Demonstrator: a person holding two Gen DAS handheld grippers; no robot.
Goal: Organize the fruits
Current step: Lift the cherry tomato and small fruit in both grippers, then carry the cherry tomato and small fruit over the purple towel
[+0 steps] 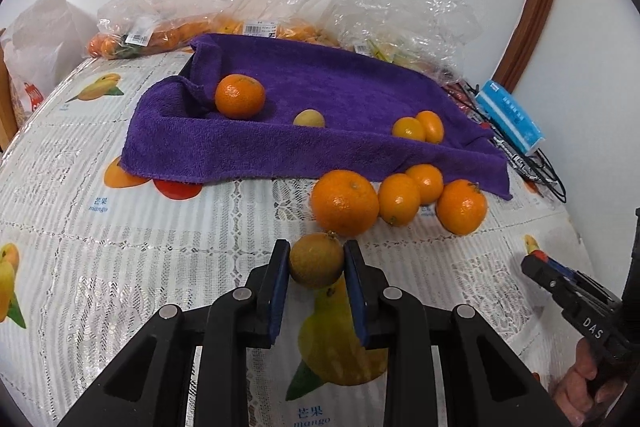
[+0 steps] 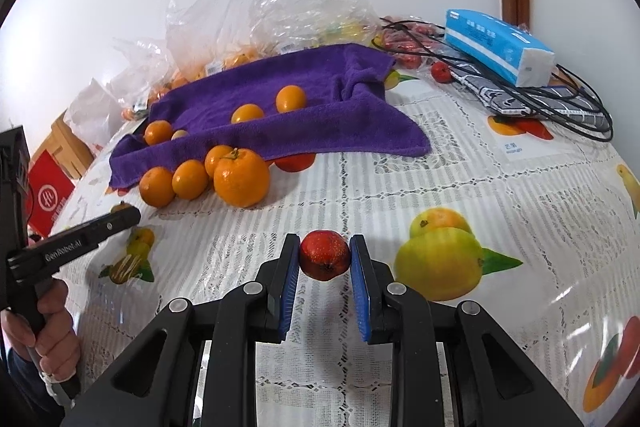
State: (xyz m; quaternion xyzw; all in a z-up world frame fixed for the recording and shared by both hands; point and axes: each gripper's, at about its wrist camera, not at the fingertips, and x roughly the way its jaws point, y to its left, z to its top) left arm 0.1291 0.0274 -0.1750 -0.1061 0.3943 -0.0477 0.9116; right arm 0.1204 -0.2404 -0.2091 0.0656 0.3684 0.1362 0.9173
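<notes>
My left gripper (image 1: pixel 317 259) is shut on a small brown round fruit (image 1: pixel 316 261), held just above the tablecloth. My right gripper (image 2: pixel 325 254) is shut on a small red fruit (image 2: pixel 325 255). A purple towel (image 1: pixel 320 131) lies over a tray; on it sit a mandarin (image 1: pixel 240 96), a pale brown fruit (image 1: pixel 309 119) and two kumquats (image 1: pixel 418 127). Several oranges (image 1: pixel 345 202) lie on the table in front of the towel; they also show in the right wrist view (image 2: pixel 241 177). The left gripper shows in the right wrist view (image 2: pixel 124 217), the right one in the left wrist view (image 1: pixel 534 263).
Clear plastic bags of fruit (image 1: pixel 180 31) stand behind the towel against the wall. A blue tissue pack (image 2: pixel 500 45) lies on black cables (image 2: pixel 560 103) at the far right. A red box (image 2: pixel 48 195) stands beyond the table's left edge. The table carries a fruit-print lace cloth (image 2: pixel 440 167).
</notes>
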